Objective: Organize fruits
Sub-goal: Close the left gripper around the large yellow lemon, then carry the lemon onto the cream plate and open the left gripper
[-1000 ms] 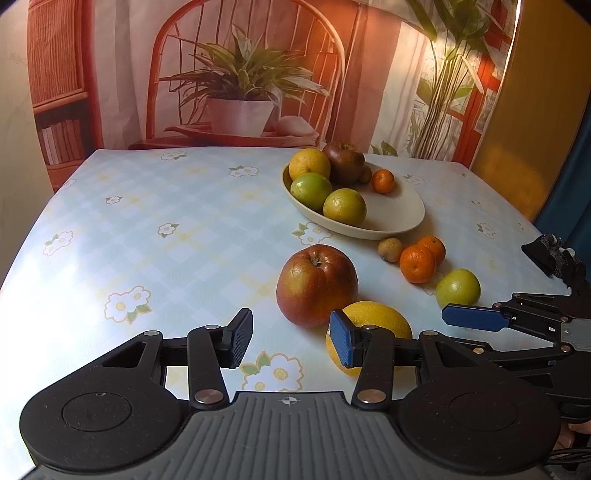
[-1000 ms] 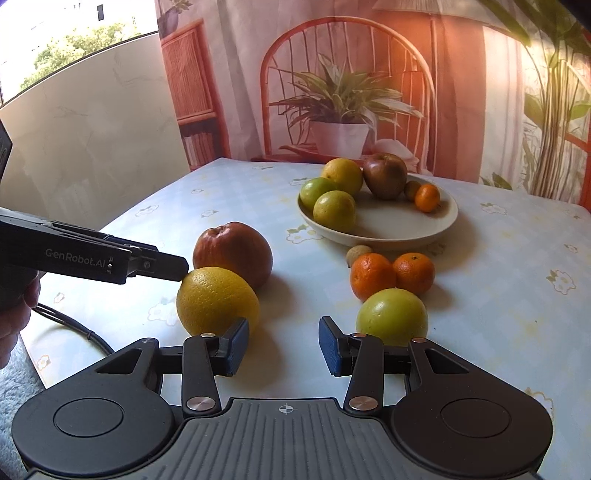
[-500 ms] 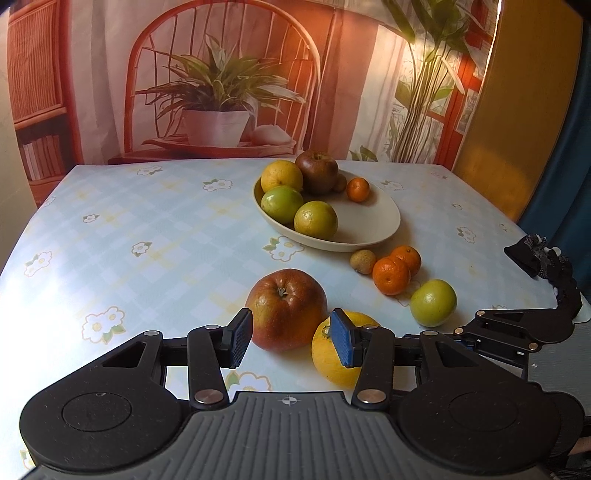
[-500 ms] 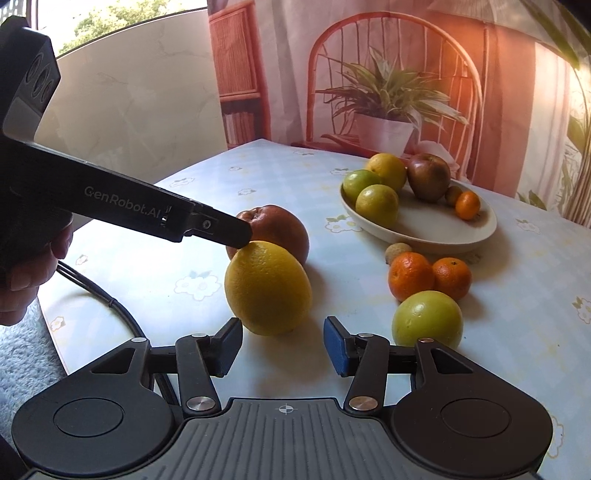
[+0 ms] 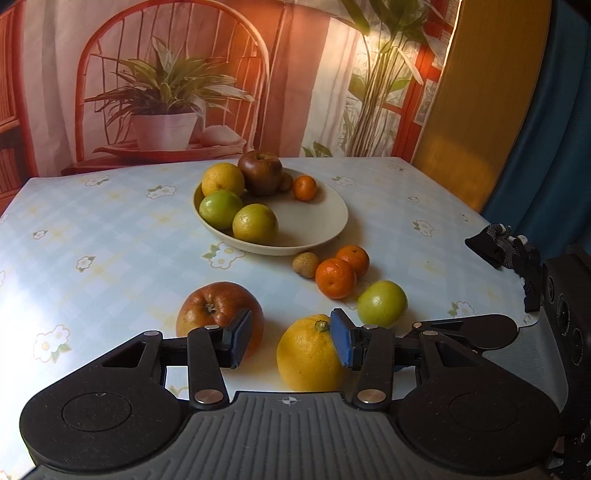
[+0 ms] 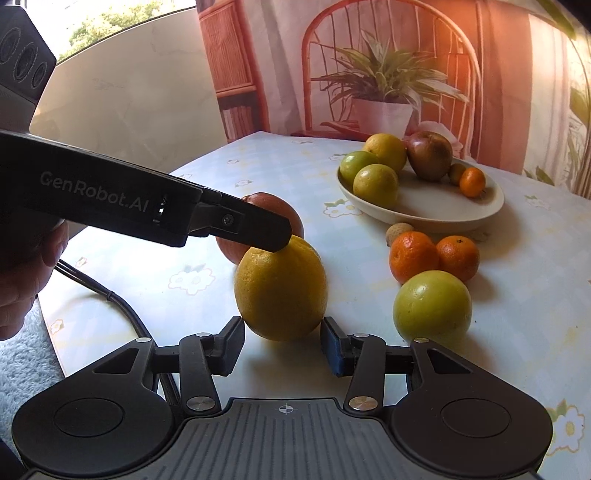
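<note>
Left gripper (image 5: pixel 291 341) angled downward, one fingertip (image 6: pixel 273 236) beside yellow citrus (image 6: pixel 280 291).

Two red apples (image 5: pixel 219 317), two yellow citrus (image 5: pixel 308 356), three green fruits (image 5: pixel 382 303), three mandarins (image 5: pixel 335 277), one bowl (image 5: pixel 325 225)

floral tablecloth (image 5: pixel 110 236), plant backdrop (image 5: pixel 162 92), black cable (image 6: pixel 110 299)

A printed backdrop of a red rattan chair and potted plant (image 5: pixel 162 107) hung at twelve o'clock; sunlight fell across the pale floral checked tablecloth (image 5: pixel 110 236); a bright window (image 6: pixel 110 14) stood at ten o'clock.
</note>
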`<state>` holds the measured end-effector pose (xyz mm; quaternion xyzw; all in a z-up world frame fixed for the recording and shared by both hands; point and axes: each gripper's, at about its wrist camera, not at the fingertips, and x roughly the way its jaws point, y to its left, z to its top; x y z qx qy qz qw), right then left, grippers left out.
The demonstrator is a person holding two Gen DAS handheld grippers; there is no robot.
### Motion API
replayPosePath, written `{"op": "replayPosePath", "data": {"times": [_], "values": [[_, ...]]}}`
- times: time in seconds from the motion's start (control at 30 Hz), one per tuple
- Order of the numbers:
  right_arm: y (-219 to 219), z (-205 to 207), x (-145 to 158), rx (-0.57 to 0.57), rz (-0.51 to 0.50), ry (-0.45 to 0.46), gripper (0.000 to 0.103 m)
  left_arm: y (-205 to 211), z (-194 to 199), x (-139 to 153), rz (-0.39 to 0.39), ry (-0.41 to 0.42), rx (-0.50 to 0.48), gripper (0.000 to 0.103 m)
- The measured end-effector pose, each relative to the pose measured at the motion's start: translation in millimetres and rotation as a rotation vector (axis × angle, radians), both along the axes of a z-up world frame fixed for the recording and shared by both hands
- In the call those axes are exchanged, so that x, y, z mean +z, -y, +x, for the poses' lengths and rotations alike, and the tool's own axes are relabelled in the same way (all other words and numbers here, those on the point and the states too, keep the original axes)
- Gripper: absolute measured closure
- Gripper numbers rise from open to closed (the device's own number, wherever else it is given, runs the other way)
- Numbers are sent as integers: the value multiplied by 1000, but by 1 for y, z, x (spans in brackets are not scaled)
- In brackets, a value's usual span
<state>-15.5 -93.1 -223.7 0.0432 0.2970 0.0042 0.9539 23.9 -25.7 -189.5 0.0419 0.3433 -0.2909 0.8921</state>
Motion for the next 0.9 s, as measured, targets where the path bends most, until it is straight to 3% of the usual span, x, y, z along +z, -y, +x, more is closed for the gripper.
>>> {"op": "replayPosePath", "data": {"times": [0.27, 0.53, 0.9], "values": [[3, -1, -1, -7, 27, 8, 61, 8, 3, -13, -1, -57, -70, 54], [5, -1, -1, -18, 41, 19, 61, 8, 4, -16, -14, -57, -74, 55], [17, 6, 34, -16, -47, 69, 61, 19, 21, 16, -53, -8, -79, 55]]}}
